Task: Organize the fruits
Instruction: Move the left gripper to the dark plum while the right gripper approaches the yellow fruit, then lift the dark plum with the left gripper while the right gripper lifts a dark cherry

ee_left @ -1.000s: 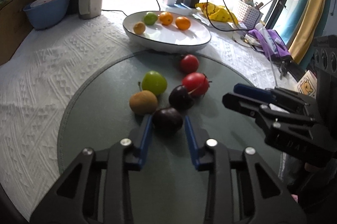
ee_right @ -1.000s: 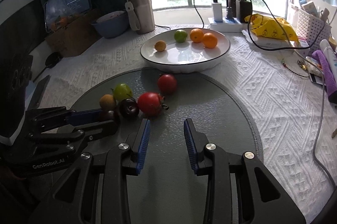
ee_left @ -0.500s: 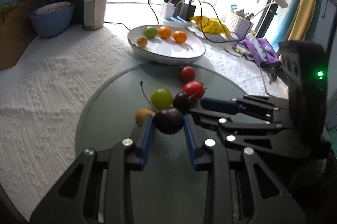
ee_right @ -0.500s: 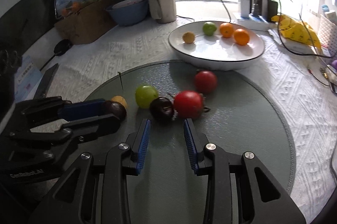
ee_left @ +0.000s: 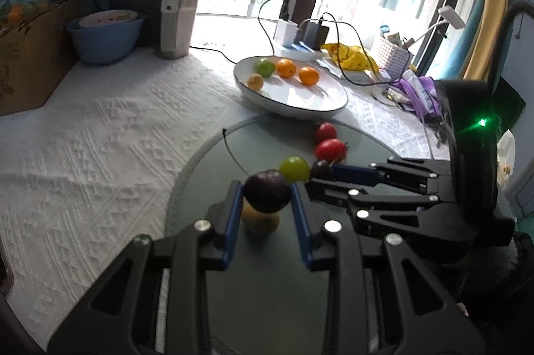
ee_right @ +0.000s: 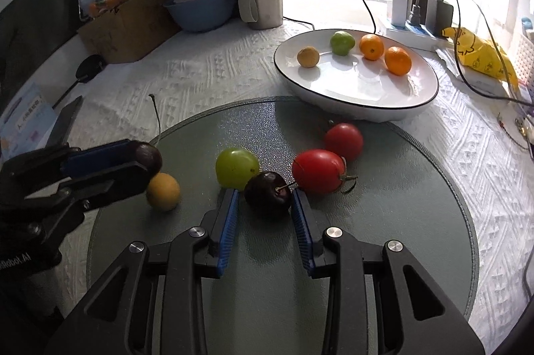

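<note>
Both tools grip dark round cherries, the left tool (ee_left: 267, 203) holding its cherry (ee_left: 267, 191) above the grey round mat (ee_right: 383, 221), the right tool (ee_right: 265, 203) clamping another cherry (ee_right: 267, 193) on it, and smooth skin might slip before the white plate (ee_right: 357, 88).

Round grey-green glass mat (ee_right: 383, 238) on a white textured tablecloth (ee_right: 200, 68). On the mat: a dark cherry with stem (ee_right: 267, 193) between the blue-padded tips of the right gripper (ee_right: 265, 205), pads at its sides; a green grape (ee_right: 236, 167) just beside it; two red tomatoes (ee_right: 318, 170) (ee_right: 343, 137); a small yellow fruit (ee_right: 163, 191). Left gripper (ee_right: 142, 159) clamps a second dark cherry (ee_right: 149, 154). White shallow plate (ee_right: 367, 103) behind holds two oranges (ee_right: 397, 60) (ee_right: 371, 46), one green fruit (ee_right: 341, 42), one yellow-brown fruit (ee_right: 307, 56).
</note>
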`<state>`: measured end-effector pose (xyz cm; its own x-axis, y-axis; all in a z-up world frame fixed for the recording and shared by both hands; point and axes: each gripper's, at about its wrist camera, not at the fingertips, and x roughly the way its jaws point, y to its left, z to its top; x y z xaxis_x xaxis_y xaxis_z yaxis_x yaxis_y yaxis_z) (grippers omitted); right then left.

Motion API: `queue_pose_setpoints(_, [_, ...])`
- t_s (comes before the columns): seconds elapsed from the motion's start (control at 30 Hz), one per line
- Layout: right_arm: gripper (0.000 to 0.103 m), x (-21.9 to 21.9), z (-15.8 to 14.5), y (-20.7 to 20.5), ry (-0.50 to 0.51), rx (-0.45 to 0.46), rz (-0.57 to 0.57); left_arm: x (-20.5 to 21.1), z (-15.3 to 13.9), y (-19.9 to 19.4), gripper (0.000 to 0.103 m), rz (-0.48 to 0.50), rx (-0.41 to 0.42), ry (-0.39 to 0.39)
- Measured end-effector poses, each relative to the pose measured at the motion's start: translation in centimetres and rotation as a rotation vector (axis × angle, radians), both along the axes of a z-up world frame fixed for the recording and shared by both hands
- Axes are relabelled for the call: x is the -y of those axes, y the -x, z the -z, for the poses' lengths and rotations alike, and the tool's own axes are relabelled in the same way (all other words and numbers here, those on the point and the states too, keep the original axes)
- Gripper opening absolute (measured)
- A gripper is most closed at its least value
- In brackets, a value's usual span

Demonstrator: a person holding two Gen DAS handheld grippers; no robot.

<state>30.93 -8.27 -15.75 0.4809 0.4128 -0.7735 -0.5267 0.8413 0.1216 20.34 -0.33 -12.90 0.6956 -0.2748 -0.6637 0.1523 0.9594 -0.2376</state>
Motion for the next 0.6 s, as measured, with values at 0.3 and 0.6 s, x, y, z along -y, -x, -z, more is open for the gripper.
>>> queue_pose_setpoints(0.3, [0.031,0.1,-0.2,0.7,-0.002,0.007,-0.009,-0.8,-0.4,0.0,0.031,-0.025,0.011,-0.023])
queue_pose_setpoints(0.6, [0.031,1.2,-2.0,1.9,-0.023,0.05,-0.006,0.0,-1.7,0.5,0.031,-0.017,0.038,-0.041])
